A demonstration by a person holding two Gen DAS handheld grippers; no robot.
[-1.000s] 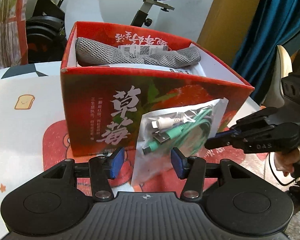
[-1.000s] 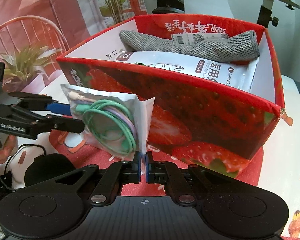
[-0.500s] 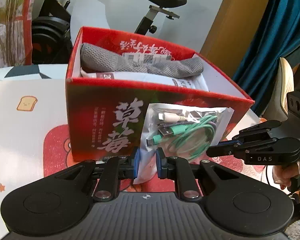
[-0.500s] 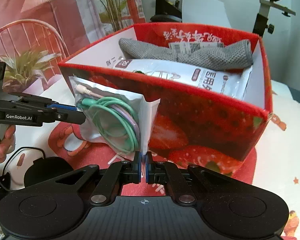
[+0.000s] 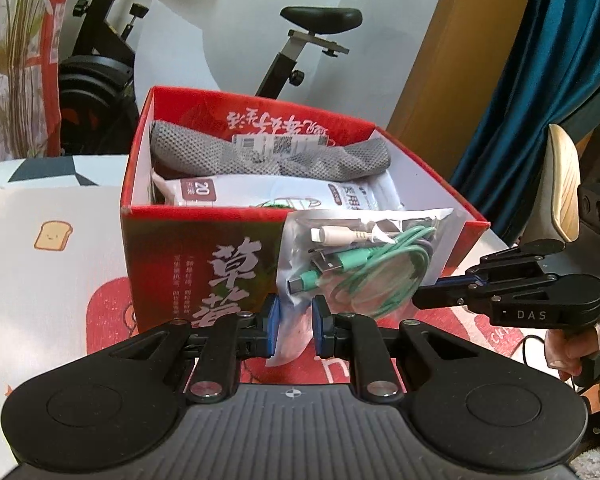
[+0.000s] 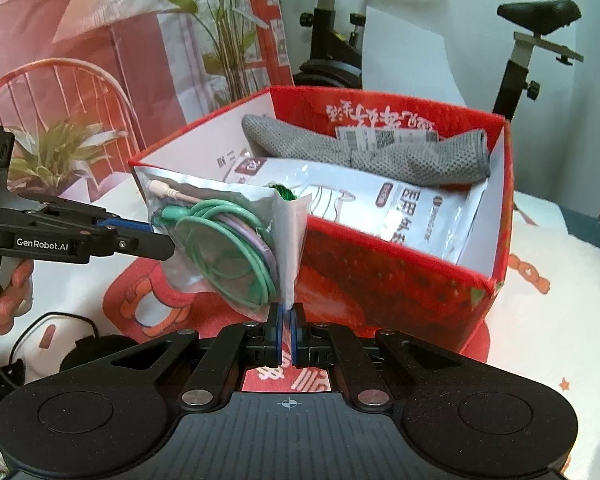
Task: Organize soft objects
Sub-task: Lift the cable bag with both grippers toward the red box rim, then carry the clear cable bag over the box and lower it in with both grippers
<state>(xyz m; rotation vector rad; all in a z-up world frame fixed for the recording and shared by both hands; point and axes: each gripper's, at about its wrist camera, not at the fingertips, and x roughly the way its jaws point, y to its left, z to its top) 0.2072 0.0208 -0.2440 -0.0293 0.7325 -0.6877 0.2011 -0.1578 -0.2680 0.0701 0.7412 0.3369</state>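
A clear plastic bag of coiled green cables (image 5: 360, 268) hangs in front of the red strawberry box (image 5: 204, 264), its top level with the box rim. My right gripper (image 6: 286, 334) is shut on the bag's (image 6: 228, 248) lower corner. My left gripper (image 5: 294, 330) has its jaws partly closed around the bag's other lower corner, with a gap still showing. Inside the box (image 6: 400, 280) lie a grey mesh cloth (image 6: 364, 152) and a white packet (image 6: 380, 204). The right gripper also shows in the left wrist view (image 5: 444, 292).
The box stands on a white cartoon-print cloth (image 5: 40, 264) with red patches. An exercise bike (image 5: 292, 40) stands behind the table. A black cable and round pad (image 6: 88, 348) lie at the left. A blue curtain (image 5: 540, 80) hangs at the right.
The bag has risen from low in front of the box to rim height. My left jaws closed from wide open to nearly around the bag's corner. My right gripper stayed shut on the bag.
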